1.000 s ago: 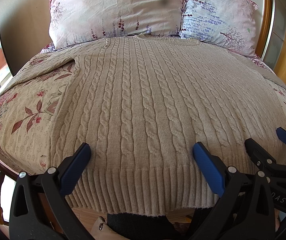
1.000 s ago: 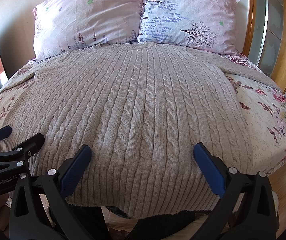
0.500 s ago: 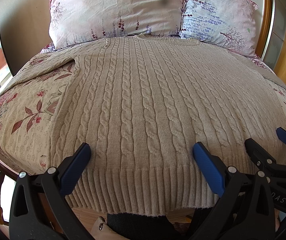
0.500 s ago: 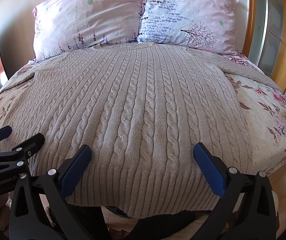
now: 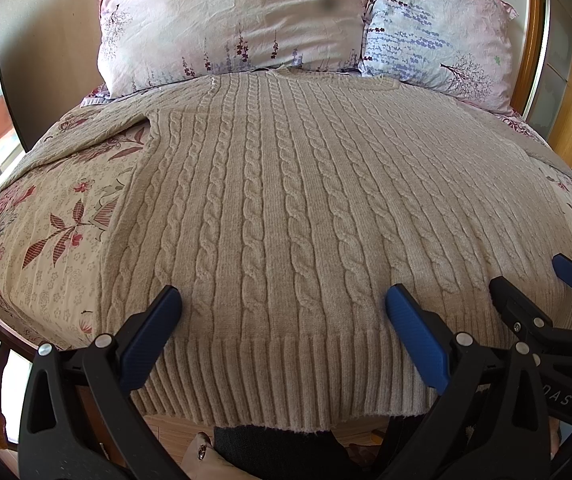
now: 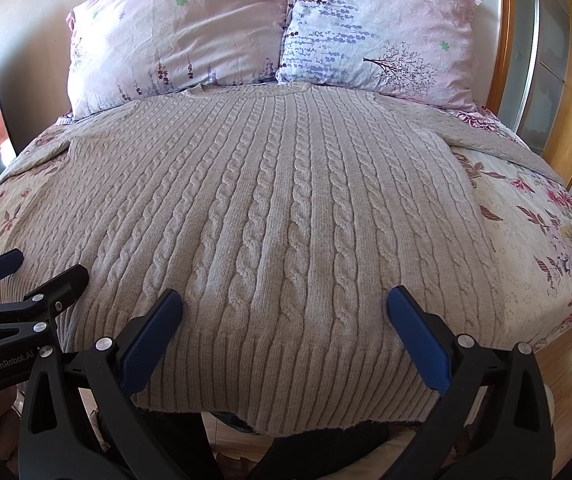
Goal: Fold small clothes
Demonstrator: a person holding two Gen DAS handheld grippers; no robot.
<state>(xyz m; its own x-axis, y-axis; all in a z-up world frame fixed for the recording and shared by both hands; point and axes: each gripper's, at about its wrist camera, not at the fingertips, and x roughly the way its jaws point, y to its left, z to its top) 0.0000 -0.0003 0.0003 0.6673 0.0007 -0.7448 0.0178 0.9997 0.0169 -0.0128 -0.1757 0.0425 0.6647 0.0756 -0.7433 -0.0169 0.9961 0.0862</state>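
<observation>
A: Where is the sweater (image 5: 286, 216) now?

B: Flat on the bed (image 5: 58, 240), collar at the pillows (image 5: 238, 20), hem over the near edge, both sleeves stretched sideways

A: And the tools, left to right?

B: The left tool (image 5: 282, 312) is spread wide above the hem, pinching nothing; the right tool (image 6: 284, 312) likewise

A: So how far along?

B: Only laid out, I'd say; every fold remains

Sweater (image 5: 286, 208) flat on the bed (image 5: 58, 240), two pillows (image 5: 230, 24) behind it, my left tongs (image 5: 282, 312) beside my right tongs (image 6: 284, 312)
</observation>
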